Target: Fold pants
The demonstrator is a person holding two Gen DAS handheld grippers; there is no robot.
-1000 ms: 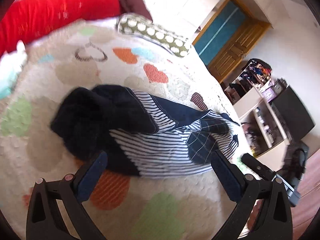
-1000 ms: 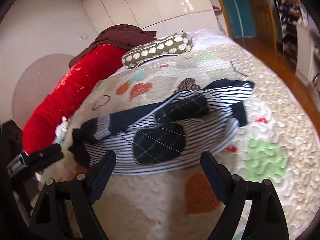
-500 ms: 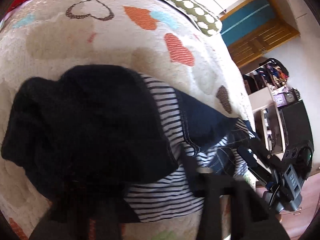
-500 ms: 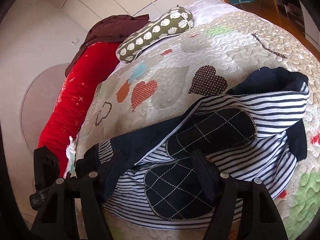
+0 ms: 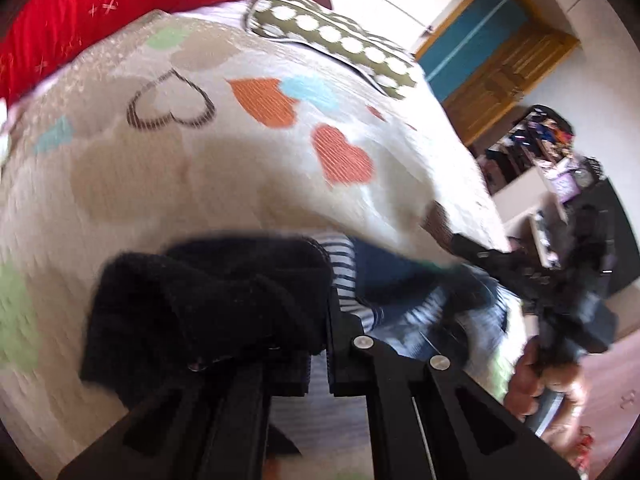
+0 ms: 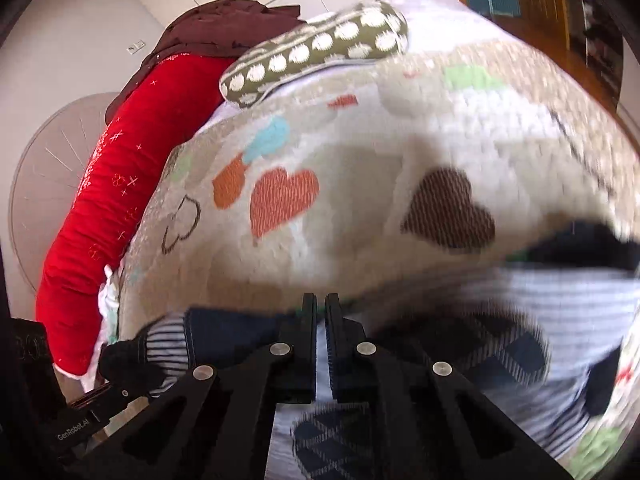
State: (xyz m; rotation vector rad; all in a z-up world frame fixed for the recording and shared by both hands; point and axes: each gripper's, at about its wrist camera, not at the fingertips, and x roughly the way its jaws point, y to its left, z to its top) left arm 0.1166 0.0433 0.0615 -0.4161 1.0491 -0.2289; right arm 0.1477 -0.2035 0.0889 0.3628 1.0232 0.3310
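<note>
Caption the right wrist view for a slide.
Right gripper shut on striped pants atop a heart-print quilt.

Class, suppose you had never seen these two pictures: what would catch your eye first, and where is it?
Probably the heart-patterned quilt filling both views, with the long red bolster along its far edge beside a green dotted pillow. Near the cameras lie the striped, navy-patched pants; the left gripper and right gripper both look shut on the fabric.
</note>
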